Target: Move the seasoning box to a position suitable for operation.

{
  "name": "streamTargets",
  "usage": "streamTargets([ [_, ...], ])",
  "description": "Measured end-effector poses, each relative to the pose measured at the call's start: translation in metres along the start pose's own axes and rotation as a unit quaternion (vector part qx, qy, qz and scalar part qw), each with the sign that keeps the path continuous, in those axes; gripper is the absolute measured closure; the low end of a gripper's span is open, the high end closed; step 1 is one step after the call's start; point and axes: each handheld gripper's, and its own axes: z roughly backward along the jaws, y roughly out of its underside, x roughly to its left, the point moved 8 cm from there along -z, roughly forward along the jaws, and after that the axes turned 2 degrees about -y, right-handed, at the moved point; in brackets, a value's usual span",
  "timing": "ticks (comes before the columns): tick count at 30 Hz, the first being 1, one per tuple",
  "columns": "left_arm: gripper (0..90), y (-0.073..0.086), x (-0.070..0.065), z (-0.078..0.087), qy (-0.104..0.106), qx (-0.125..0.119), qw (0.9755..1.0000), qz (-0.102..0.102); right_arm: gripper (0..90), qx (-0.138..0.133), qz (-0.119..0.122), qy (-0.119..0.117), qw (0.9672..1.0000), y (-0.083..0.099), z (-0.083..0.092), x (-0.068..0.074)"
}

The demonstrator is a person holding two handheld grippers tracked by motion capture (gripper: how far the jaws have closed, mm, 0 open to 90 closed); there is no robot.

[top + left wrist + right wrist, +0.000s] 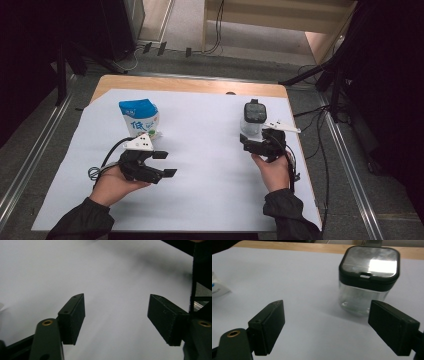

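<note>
Both the left gripper [164, 163] and right gripper [243, 139] are spread apart, grasping nothing; a lidded jar [254, 118] stands near the surface's [210, 165] far right edge.

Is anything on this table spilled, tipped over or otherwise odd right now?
Nothing stands out. The blue and white bag stands upright on the white sheet, the clear jar sits upright with its dark lid on, and no spill shows.
</note>
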Motion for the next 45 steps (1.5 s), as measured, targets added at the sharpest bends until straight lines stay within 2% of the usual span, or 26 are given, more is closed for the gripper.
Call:
streamTargets([
  [4, 28.3, 0.002, 0.0, 0.004, 0.0, -0.004, 1.0, 0.008, 7.1, 0.001, -0.009, 0.004, 0.9999, -0.005, -0.006, -0.007],
  [6, 28.3, 0.004, 0.0, 0.005, -0.002, -0.005, 1.0, 0.007, 0.5, 0.001, -0.011, 0.017, 0.9998, -0.009, -0.009, -0.011],
  [7, 28.3, 0.004, -0.001, 0.006, 0.001, -0.004, 1.0, 0.006, 0.0, 0.002, -0.01, 0.019, 0.9998, -0.01, -0.01, -0.013],
  [14, 28.9, 0.008, -0.003, 0.008, -0.002, -0.003, 1.0, -0.001, 0.0, -0.003, -0.019, 0.045, 0.9988, -0.02, -0.023, -0.029],
  [17, 29.0, 0.009, -0.003, 0.009, -0.003, -0.006, 1.0, 0.003, 0.0, -0.008, -0.034, 0.04, 0.9986, -0.024, -0.03, -0.035],
  [21, 29.3, 0.01, -0.003, 0.011, -0.007, -0.012, 0.9999, 0.007, 0.0, -0.009, -0.021, 0.062, 0.9978, -0.031, -0.039, -0.041],
  [24, 29.6, 0.012, -0.002, 0.013, -0.01, -0.012, 0.9998, 0.013, 0.0, -0.008, -0.026, 0.066, 0.9974, -0.034, -0.047, -0.044],
  [26, 29.7, 0.012, -0.002, 0.013, -0.01, -0.012, 0.9998, 0.014, 0.0, -0.004, -0.024, 0.074, 0.9969, -0.034, -0.053, -0.047],
  [28, 29.7, 0.014, -0.001, 0.015, -0.01, -0.015, 0.9997, 0.018, 0.0, 0.0, -0.036, 0.077, 0.9964, -0.034, -0.06, -0.049],
  [32, 29.8, 0.017, -0.001, 0.017, -0.015, -0.014, 0.9996, 0.02, 0.0, -0.003, -0.036, 0.069, 0.9969, -0.033, -0.071, -0.049],
  [37, 30.0, 0.02, -0.001, 0.018, -0.022, -0.015, 0.9993, 0.025, 1.9, -0.005, -0.04, 0.077, 0.9962, -0.032, -0.084, -0.05],
  [40, 30.0, 0.022, 0.0, 0.019, -0.024, -0.015, 0.9992, 0.028, 1.9, 0.004, -0.038, 0.089, 0.9953, -0.029, -0.09, -0.052],
  [45, 30.2, 0.024, 0.002, 0.021, -0.029, -0.017, 0.9989, 0.033, 5.7, 0.013, -0.045, 0.092, 0.9946, -0.023, -0.098, -0.056],
])
